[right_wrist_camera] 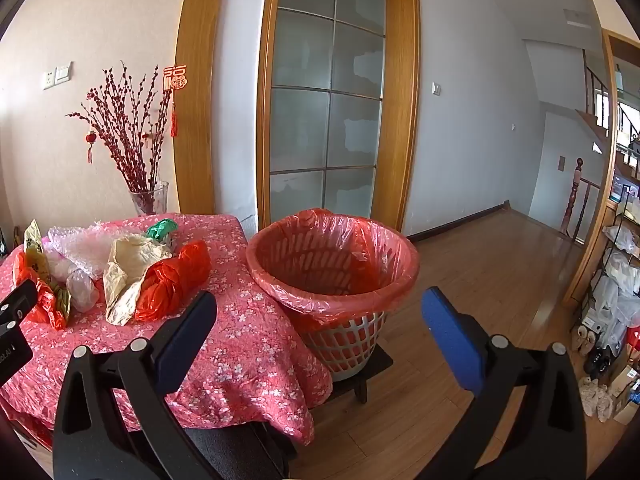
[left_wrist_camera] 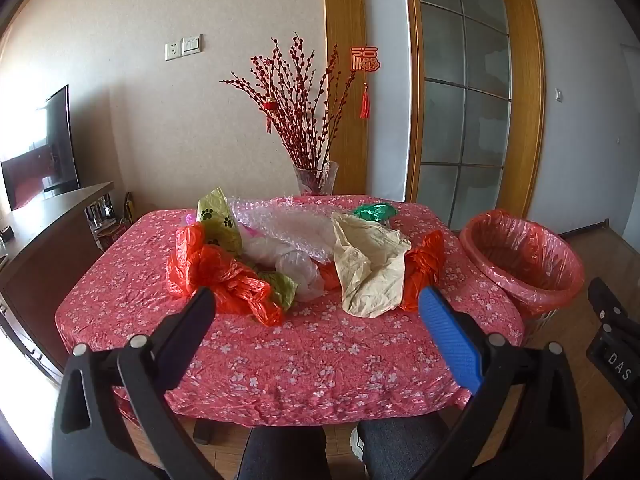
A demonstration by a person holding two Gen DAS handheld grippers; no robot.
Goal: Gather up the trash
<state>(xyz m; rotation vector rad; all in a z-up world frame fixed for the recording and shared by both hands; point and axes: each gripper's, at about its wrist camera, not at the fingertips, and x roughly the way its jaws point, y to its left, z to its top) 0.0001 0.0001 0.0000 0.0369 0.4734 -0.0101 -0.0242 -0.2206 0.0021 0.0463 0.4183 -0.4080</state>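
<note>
Looking at it, both the left tool (left_wrist_camera: 316, 304) and right tool (right_wrist_camera: 320, 304) hang wide apart, so I'd pinch the crumpled bags (left_wrist_camera: 224, 276) piled mid-counter (left_wrist_camera: 300, 368) by a thick fold, then carry them to the lined wastebasket (right_wrist_camera: 332, 272) beside it.

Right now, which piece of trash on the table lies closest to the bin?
The red bag at the pile's right end; the beige paper, bubble wrap and others lie farther from the bin.

Left tool (left_wrist_camera: 316, 304) spread wide, crumpled bags (left_wrist_camera: 304, 252) on table (left_wrist_camera: 280, 368), lined bin (left_wrist_camera: 524, 256)
</note>
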